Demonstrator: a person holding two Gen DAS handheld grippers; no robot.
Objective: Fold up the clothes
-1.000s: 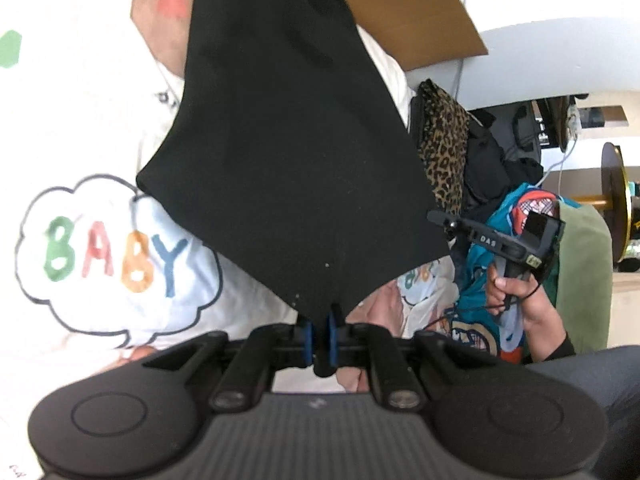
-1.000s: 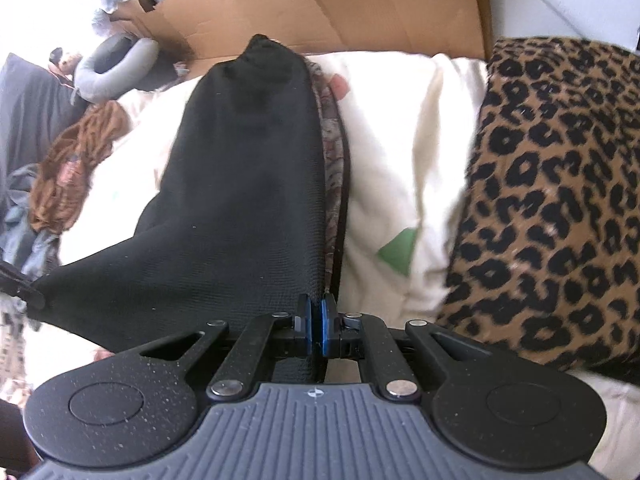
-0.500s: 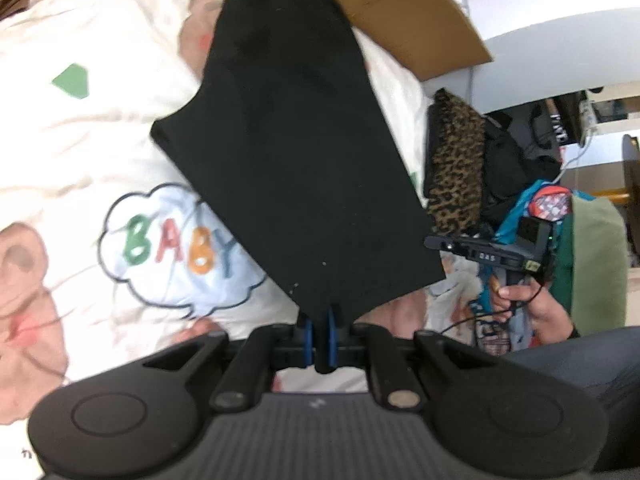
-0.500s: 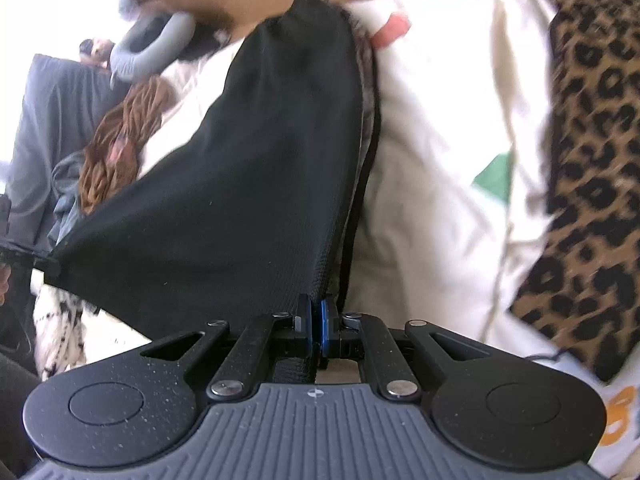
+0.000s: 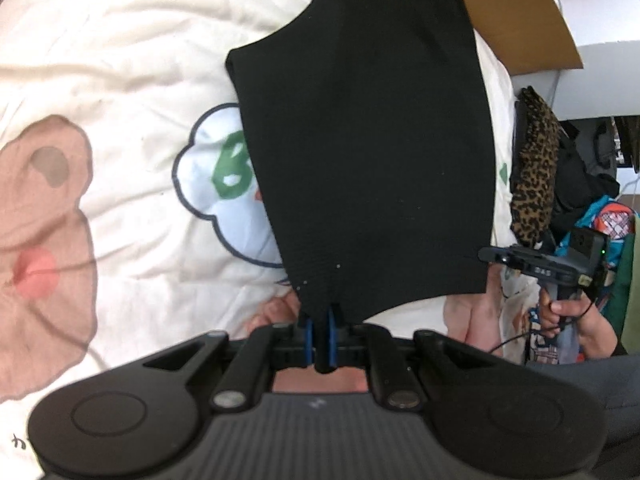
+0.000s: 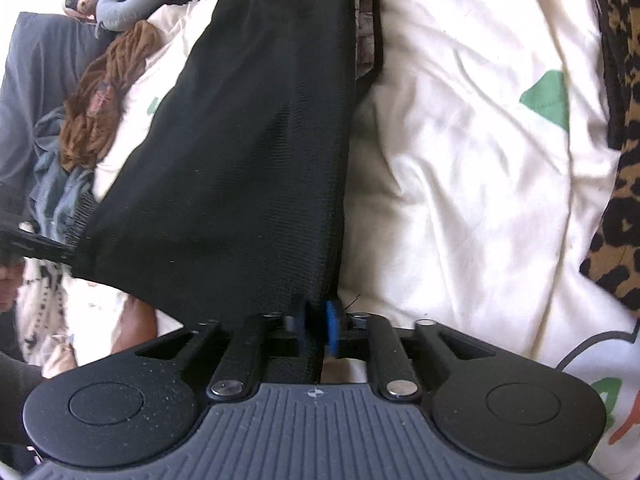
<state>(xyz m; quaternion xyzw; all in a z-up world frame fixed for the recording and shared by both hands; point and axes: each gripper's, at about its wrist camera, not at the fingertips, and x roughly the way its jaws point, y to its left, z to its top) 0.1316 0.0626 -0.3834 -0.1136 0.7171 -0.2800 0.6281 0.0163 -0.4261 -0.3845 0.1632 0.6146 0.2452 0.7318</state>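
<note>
A black garment (image 5: 368,132) hangs stretched between my two grippers over a cream blanket (image 5: 120,60) printed with a bear and a "BABY" cloud. My left gripper (image 5: 319,326) is shut on its near corner. My right gripper (image 6: 316,320) is shut on the opposite corner; in the left wrist view it shows at the garment's right edge (image 5: 496,256). The garment (image 6: 256,140) runs away from the right gripper toward the far end, where a patterned lining shows along its right edge.
A leopard-print cloth (image 6: 616,160) lies at the blanket's right. A brown garment (image 6: 104,92) and blue clothes (image 6: 56,188) pile at the left. A cardboard box (image 5: 516,12) stands at the far side. Bare legs lie under the garment.
Both grippers have carried the black garment further over the blanket; it now covers most of the "BABY" cloud. Both grips are unchanged.
</note>
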